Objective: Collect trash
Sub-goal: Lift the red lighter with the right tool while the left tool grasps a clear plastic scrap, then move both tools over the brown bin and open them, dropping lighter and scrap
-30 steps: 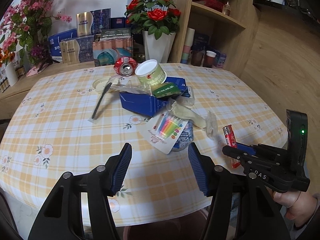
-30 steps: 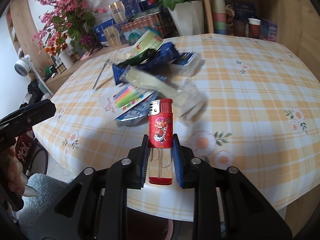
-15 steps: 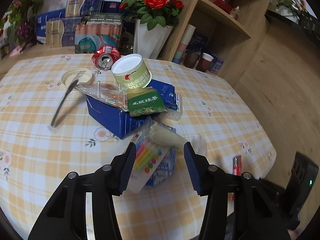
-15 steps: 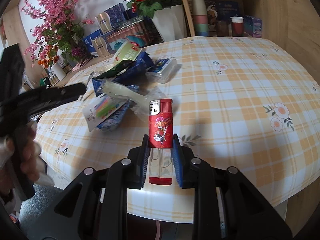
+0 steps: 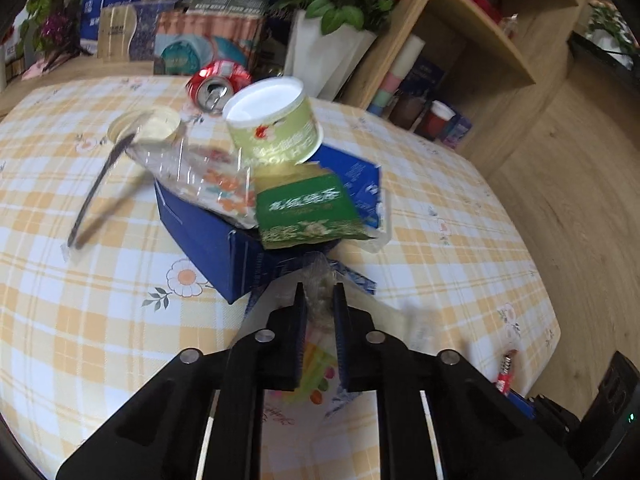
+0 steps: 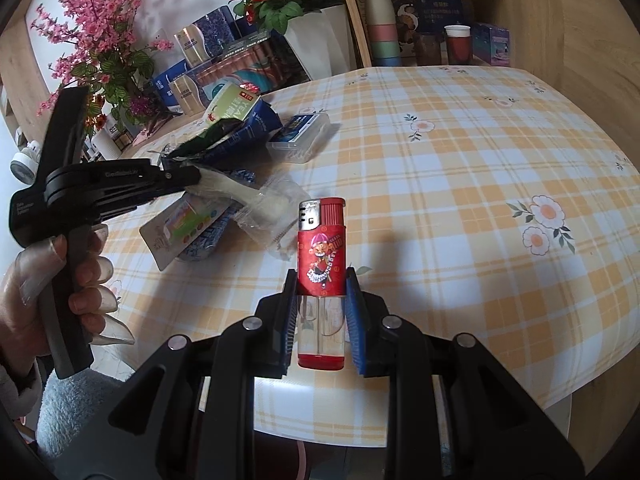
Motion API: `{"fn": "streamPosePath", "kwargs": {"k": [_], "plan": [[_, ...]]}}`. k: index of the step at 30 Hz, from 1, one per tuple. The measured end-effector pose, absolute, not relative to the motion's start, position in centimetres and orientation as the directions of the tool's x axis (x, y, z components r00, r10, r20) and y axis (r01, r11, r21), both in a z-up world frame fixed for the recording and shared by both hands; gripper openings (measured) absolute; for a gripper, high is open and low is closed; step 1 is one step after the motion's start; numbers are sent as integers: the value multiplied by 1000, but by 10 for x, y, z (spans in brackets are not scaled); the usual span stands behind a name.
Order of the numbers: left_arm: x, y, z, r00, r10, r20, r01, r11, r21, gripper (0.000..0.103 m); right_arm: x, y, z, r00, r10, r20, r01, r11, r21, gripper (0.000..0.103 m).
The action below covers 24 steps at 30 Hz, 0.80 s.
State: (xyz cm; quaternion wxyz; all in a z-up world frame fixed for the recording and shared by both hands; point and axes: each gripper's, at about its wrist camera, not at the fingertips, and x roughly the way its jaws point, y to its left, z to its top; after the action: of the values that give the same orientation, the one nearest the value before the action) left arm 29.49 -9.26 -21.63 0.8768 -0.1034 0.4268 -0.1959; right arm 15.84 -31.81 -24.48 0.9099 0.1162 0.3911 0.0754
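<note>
Between the blue pads of the right claw a red lighter is clamped upright, its metal head raised above the fingertips and its clear base sunk between them, over the near edge of the counter. The left claw is clenched on a clear wrapper at the near side of the trash pile; in the right wrist view its tips are seen meeting the wrapper's pale contents, held by a hand. Just beyond lies a blue box, with a green packet and a crumpled clear bag on it, and a green tub tilted on top. A red can lies on its side behind the tub, a black utensil to the left, and a card of coloured candles under the left claw. A clear case sits beside the box. The counter is covered with a yellow checked floral cloth; roses in a white vase, pink blossoms, boxes and a wooden shelf with stacked cups stand behind. The left view is motion-blurred, so print on the packets cannot be read, and the wrapper's contents cannot be identified.
</note>
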Motion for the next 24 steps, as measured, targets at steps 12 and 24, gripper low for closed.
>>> {"fn": "streamPosePath", "kwargs": {"k": [12,24], "plan": [[256,-88,-169,675,-352,-648,332,930,-159,10,152,-312,-218,700,194,-687,-41,972,232,25],[226,-63,-140,713,-337,-614,310,938,-154,10,130,-304,-197,719,182,-671,-47,976,213,25]]}}
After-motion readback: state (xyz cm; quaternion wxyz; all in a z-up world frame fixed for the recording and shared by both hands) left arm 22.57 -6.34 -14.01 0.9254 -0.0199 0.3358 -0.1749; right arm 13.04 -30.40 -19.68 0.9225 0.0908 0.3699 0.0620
